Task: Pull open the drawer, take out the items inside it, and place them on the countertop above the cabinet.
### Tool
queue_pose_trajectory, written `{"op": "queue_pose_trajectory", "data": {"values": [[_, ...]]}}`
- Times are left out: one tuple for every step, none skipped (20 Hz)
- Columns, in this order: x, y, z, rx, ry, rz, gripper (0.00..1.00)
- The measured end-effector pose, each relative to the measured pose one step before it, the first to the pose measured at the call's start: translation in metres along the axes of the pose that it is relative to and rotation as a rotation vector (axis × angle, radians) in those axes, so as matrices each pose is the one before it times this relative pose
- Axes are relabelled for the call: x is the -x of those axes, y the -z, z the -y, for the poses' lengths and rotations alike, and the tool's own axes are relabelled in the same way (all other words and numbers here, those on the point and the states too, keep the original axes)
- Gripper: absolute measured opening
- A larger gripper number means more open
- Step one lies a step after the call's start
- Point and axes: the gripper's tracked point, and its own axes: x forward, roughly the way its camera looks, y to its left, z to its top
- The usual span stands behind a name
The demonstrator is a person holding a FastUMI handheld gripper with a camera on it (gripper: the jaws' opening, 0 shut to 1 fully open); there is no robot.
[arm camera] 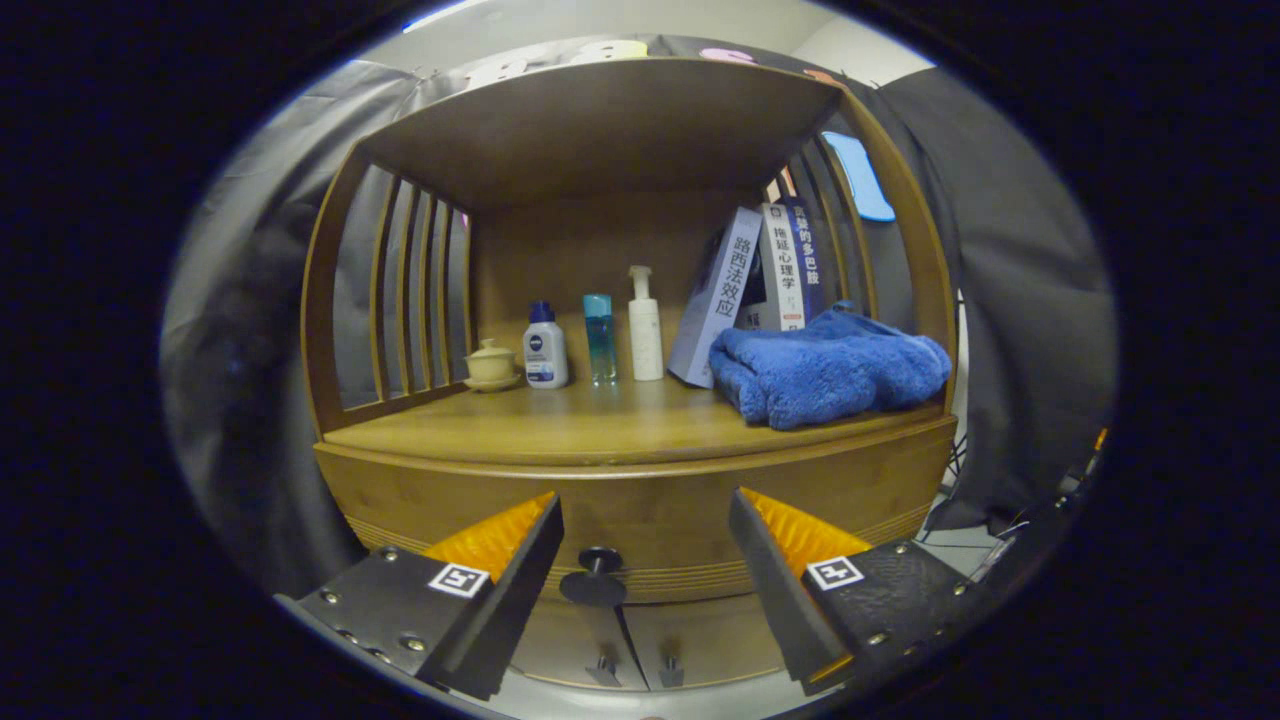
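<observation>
A wooden cabinet stands ahead with its drawer closed under the countertop. The drawer's dark round knob sits low on the drawer front, between my fingers and slightly left of the middle. My gripper is open, its two fingers spread wide on either side of the knob and touching nothing. What lies inside the drawer is hidden.
On the countertop stand a small lidded cup, a white bottle with blue cap, a clear blue bottle, a white pump bottle, leaning books and a folded blue towel. Two lower cabinet doors with small knobs lie beneath the drawer.
</observation>
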Motion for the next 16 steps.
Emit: {"op": "queue_pose_trajectory", "data": {"values": [[-0.00224, 0.00454, -0.00204, 0.00009, -0.00201, -0.00605, 1.0], [-0.00182, 0.00413, -0.00053, 0.00498, -0.00035, -0.0084, 1.0], [-0.00103, 0.00323, -0.00319, 0.0006, -0.00654, -0.0023, 0.99], [-0.00161, 0.0027, -0.00363, -0.00133, -0.01152, -0.01057, 0.99], [-0.00139, 0.00031, -0.00144, -0.0075, -0.0026, 0.00777, 0.99], [-0.00061, -0.00062, -0.00078, -0.00188, -0.00234, 0.00241, 0.99], [-0.00211, 0.00406, 0.00015, 0.00386, 0.00738, -0.00562, 0.99], [-0.00141, 0.00653, 0.00044, 0.0055, 0.00238, -0.01694, 0.99], [-0.00334, 0.00821, -0.00415, -0.00145, -0.00872, -0.01415, 0.99], [-0.00468, 0.00772, -0.00475, 0.00595, -0.01437, -0.01792, 0.85], [0.00259, -0.00026, -0.00696, -0.01092, -0.02433, 0.00773, 0.71], [-0.00347, 0.00104, -0.00044, 0.01959, 0.00523, -0.00531, 0.57], [0.00162, 0.00499, -0.00033, 0.02769, 0.00507, -0.00754, 0.57], [-0.00102, 0.0067, -0.00462, 0.02212, -0.00797, -0.01726, 0.57], [-0.00156, 0.00585, -0.00072, 0.0106, 0.00382, -0.01499, 0.57], [-0.00057, 0.00644, -0.00155, 0.00177, -0.0049, -0.02164, 0.57]]}}
